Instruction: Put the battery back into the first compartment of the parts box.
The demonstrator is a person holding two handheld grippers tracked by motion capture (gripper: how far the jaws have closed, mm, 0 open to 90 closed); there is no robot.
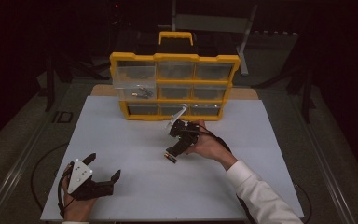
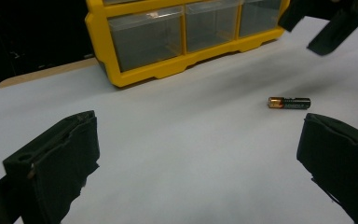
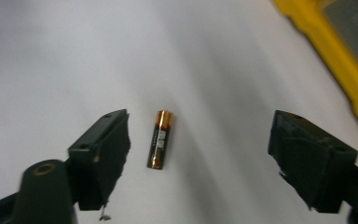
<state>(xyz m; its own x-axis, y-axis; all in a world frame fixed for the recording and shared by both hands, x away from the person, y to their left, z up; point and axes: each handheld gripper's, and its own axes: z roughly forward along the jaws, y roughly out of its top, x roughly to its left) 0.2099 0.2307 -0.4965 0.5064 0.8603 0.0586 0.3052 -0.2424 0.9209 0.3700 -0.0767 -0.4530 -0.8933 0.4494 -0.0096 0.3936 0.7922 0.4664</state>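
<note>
Across the tabletop, largest thing first:
Tabletop (image 1: 135, 196): white sheet over a tan board, which shows as a strip at the far edge on both sides of the organizer.
Drawer organizer (image 1: 174, 58): yellow frame with a yellow carry handle on top; it stands upright at the far edge of the white sheet and holds three rows of three clear drawers. The left drawer of the middle row is pulled out toward the person, and a few small battery-like items lie in it; what they are is hard to make out.
Right hand (image 1: 209, 148): comes in from the lower right in a white sleeve and holds its tool near the middle of the tabletop, just in front of the organizer.
Left hand (image 1: 77, 205): rests at the near left corner, well apart from the battery.
Right claw (image 3: 198, 154): jaws spread wide, gripping nothing, pointed down at the battery, which lies between the jaws, nearer the left one in the right gripper view and touching neither.
Left claw (image 2: 198, 163): jaws spread wide and empty, low over bare white tabletop.
Battery (image 1: 170, 159): black body with a copper-coloured end, lying flat on the white sheet near the middle.
</note>
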